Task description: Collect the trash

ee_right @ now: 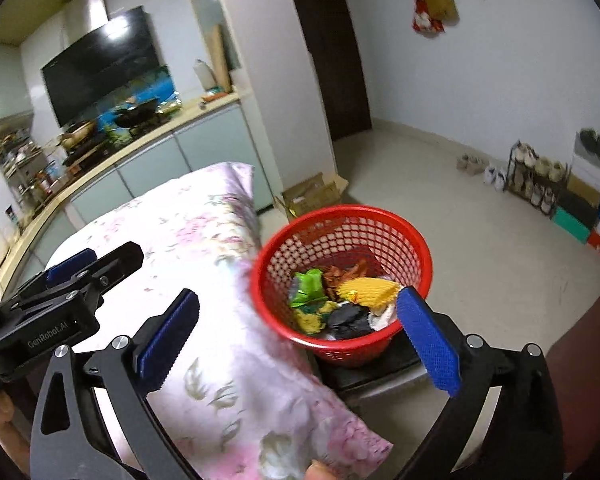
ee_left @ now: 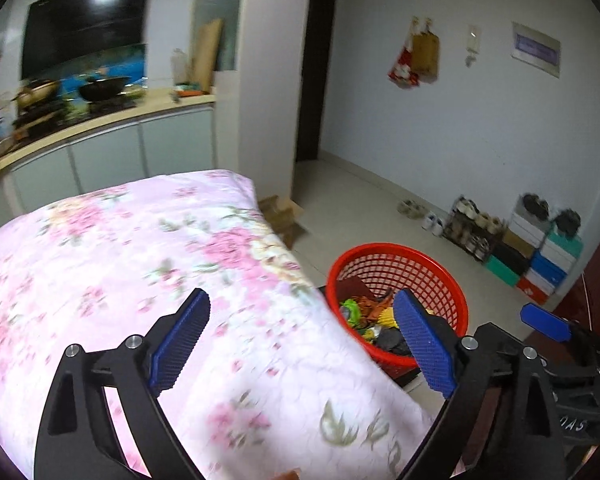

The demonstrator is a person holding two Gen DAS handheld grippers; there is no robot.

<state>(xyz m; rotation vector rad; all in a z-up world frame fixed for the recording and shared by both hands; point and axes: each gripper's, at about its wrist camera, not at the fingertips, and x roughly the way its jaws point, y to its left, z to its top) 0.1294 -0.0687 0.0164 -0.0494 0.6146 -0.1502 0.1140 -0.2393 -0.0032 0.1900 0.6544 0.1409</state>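
Red basket (ee_right: 342, 240) right of centre already holding crumpled trash (ee_right: 340, 304); floral tabletop (ee_left: 140, 260) bare; left hand-held gripper (ee_left: 300, 344) and right hand-held gripper (ee_right: 300, 344) spread wide, empty. Probably nearly done.

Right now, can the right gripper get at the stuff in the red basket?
Probably yes. The right gripper is open and empty, and the red basket is open-topped just ahead. Only the flowery cloth edges its left rim.
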